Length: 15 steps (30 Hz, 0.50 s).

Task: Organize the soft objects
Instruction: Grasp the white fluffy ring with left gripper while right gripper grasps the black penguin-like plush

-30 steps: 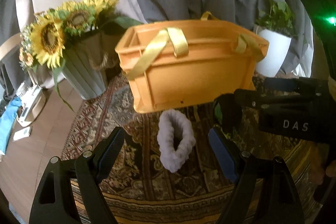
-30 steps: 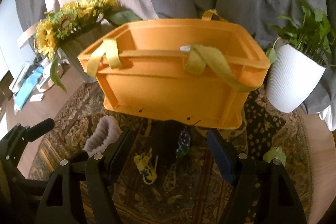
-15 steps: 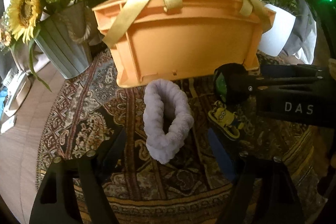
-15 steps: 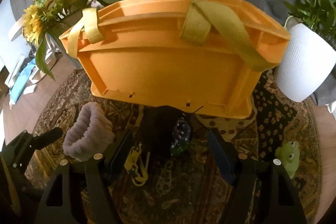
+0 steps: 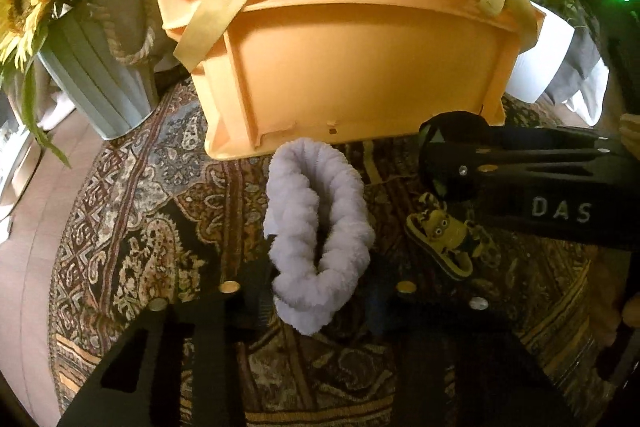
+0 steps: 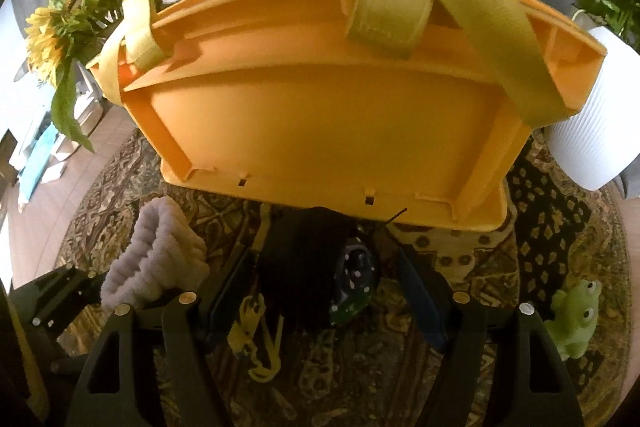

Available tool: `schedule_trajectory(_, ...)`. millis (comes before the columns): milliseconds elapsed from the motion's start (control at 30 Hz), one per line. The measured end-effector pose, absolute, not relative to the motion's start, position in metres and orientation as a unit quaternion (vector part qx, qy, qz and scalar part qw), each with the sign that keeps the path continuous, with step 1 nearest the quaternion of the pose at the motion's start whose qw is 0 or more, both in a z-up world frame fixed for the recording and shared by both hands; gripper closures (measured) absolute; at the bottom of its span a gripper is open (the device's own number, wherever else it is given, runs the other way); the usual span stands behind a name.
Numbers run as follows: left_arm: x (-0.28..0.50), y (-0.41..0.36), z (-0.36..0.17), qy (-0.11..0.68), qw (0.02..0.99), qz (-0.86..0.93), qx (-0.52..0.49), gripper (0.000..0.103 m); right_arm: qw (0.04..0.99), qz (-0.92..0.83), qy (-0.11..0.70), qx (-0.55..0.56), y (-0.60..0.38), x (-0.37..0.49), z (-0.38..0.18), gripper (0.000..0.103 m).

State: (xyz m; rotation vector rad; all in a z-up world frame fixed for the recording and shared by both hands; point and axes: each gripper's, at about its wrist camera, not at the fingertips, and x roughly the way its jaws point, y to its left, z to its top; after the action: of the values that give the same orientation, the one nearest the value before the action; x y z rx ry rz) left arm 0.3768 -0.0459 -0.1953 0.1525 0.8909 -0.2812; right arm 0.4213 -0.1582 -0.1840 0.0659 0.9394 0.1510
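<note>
- Grey curtains are seen behind a round patterned rug (image 5: 132, 211), on which an orange crate (image 5: 352, 67) with yellow fabric handles (image 5: 224, 7) is set.
- A vase of sunflowers (image 5: 80, 7) is placed to the left of the crate, and a white ribbed plant pot (image 6: 600, 123) to its right.
- A fluffy lilac-white fabric loop (image 5: 316, 231) is lying on the rug just in front of the crate; its near end is flanked by the fingers of the left gripper (image 5: 316, 291), which are drawn in close on either side. Whether it is actually pinched cannot be told.
- The right gripper (image 6: 320, 291) is held wide open over a dark soft object (image 6: 308, 259) with a spotted patch, which is lying against the foot of the crate; nothing is gripped.
- A yellow minion toy (image 5: 444, 243) is lying between the loop and the right gripper's body.
- A green frog toy (image 6: 576, 315) is sitting well to the right on the rug.
</note>
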Motion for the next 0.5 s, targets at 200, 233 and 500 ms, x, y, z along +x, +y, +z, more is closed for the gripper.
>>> schedule_trajectory(200,0.376,-0.043,-0.190,0.425,0.893,-0.135,0.060,0.077,0.889,0.077,0.451,0.030,-0.156,0.421,-0.185,0.041)
schedule_trajectory(233,0.375,-0.043,-0.189,0.424,0.894,-0.134,0.059,0.077,0.888,0.077,0.451,0.031,-0.156,0.421,-0.185,0.041)
schedule_trajectory(500,0.369,-0.039,-0.168,0.403,0.905,-0.131,0.044,0.078,0.896,0.080,0.436,0.025,-0.154,0.407,-0.169,0.041)
